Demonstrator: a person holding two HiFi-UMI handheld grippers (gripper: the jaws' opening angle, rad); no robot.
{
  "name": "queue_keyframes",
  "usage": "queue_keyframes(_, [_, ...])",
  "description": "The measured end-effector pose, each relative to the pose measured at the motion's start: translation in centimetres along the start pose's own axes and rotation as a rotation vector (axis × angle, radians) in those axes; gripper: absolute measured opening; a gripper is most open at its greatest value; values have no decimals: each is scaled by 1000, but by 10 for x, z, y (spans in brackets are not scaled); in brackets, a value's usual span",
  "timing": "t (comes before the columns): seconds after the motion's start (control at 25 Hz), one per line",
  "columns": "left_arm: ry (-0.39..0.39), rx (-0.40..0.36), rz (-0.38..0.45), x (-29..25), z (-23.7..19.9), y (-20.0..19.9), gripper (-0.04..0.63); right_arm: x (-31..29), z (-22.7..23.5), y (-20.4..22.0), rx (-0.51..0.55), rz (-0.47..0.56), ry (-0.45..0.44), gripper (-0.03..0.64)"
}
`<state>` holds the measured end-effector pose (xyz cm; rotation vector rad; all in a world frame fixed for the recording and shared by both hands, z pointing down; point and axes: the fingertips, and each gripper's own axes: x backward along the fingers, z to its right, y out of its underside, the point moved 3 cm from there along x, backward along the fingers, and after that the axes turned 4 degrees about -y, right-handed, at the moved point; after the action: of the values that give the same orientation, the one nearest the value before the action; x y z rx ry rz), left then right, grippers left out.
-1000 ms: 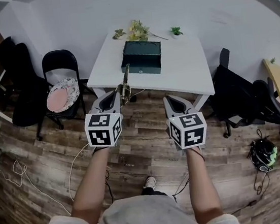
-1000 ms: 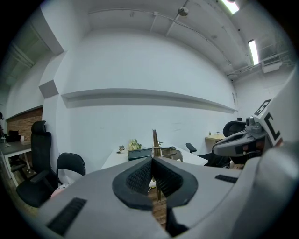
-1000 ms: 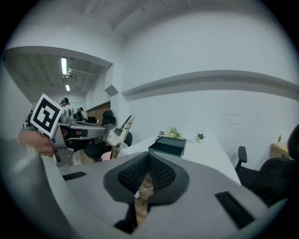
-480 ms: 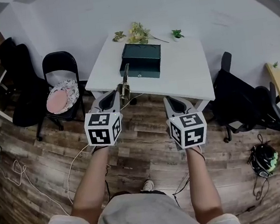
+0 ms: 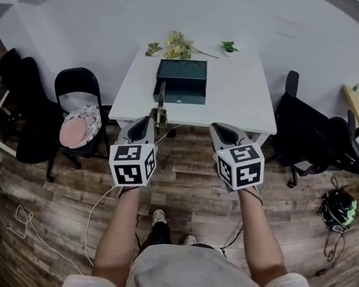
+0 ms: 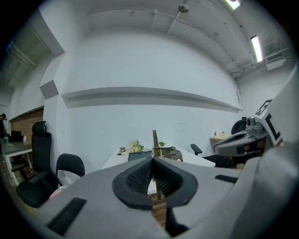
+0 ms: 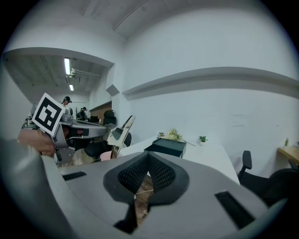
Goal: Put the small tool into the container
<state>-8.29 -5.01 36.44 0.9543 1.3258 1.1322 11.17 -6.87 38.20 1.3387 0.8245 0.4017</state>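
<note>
Clamping the small tool (image 5: pixel 161 102) near its lower end, the left tongs (image 5: pixel 152 121) are clenched on it. In the left gripper view the ribbed pads press both sides of the slim metal blade. The blade's long axis runs from 6 to 12 o'clock, with the free tip pointing away from the person. The right tongs (image 5: pixel 221 127) are pressed together on nothing and are held level with the left tongs over the wooden floor. The dark green container (image 5: pixel 183 80) sits on the white worktop (image 5: pixel 239 95), at about 1 o'clock from the left tongs and 11 o'clock from the right tongs. It is well apart from both. The left tongs are the nearer, so the tool likely has to be carried forward and slightly rightward.
</note>
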Motion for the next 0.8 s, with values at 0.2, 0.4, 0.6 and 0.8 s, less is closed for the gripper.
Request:
queue_keyframes(0.2, [1,-4,10,-17,-1,-2,0,-12,12,-3,6,8,5,5])
queue_keyframes(0.4, [3,2,9,-36,-8,0,0,-30,21,-4,12,2,4,5])
queue_keyframes(0.6, [10,17,15,-57,-20,2,0,-51,26,-6,25,-7,12,5])
queue_keyframes(0.8, [24,28,4,-81,-36,2,0,-76,33,-12,25,-23,24,5])
